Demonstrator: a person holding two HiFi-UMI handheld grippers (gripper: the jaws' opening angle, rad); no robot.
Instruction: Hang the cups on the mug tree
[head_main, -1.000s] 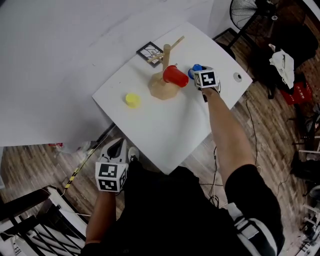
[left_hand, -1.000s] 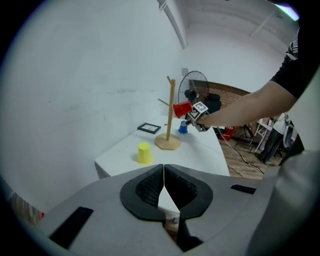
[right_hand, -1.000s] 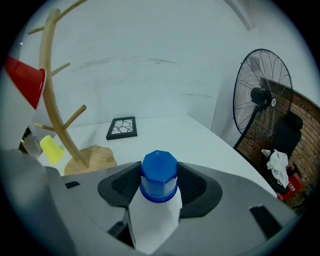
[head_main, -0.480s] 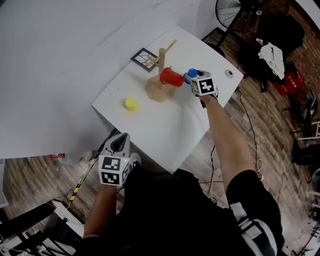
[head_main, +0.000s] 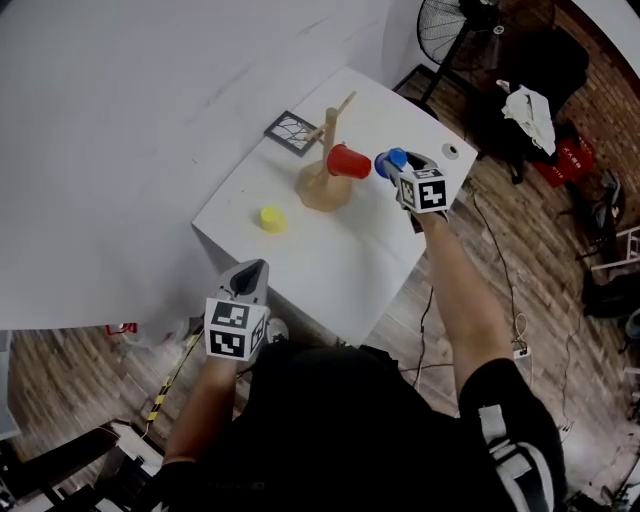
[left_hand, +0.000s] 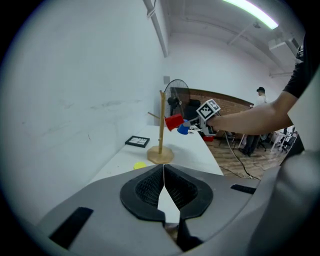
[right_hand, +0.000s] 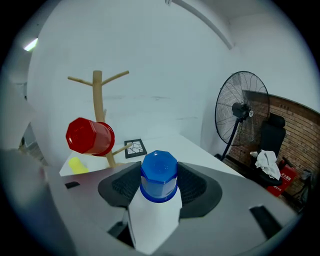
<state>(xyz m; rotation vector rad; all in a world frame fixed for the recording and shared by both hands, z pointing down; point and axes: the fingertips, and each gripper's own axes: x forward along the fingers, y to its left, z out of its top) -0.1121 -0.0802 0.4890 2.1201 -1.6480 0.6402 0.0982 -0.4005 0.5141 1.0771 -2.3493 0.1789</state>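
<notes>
One big white wall (head_main: 150, 120), wood floor (head_main: 540, 290), a fan (right_hand: 239, 107), then the white worktop (head_main: 330, 265). Mug tree (head_main: 325, 185) holds the red cup (head_main: 348, 161), right gripper (right_hand: 159, 182) is clamped on the blue cup (head_main: 389, 163) beside it, yellow cup (head_main: 271, 218) sits loose, left gripper (left_hand: 164, 187) is closed and empty.

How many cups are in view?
3. A red cup hangs on the mug tree, a blue cup is held in the right gripper, and a yellow cup sits on the table. None seems hidden.

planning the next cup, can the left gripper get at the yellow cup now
Probably yes. The left gripper hangs just off the near edge of the table, with only bare top between it and the yellow cup. Its jaws are shut and must open first.
</notes>
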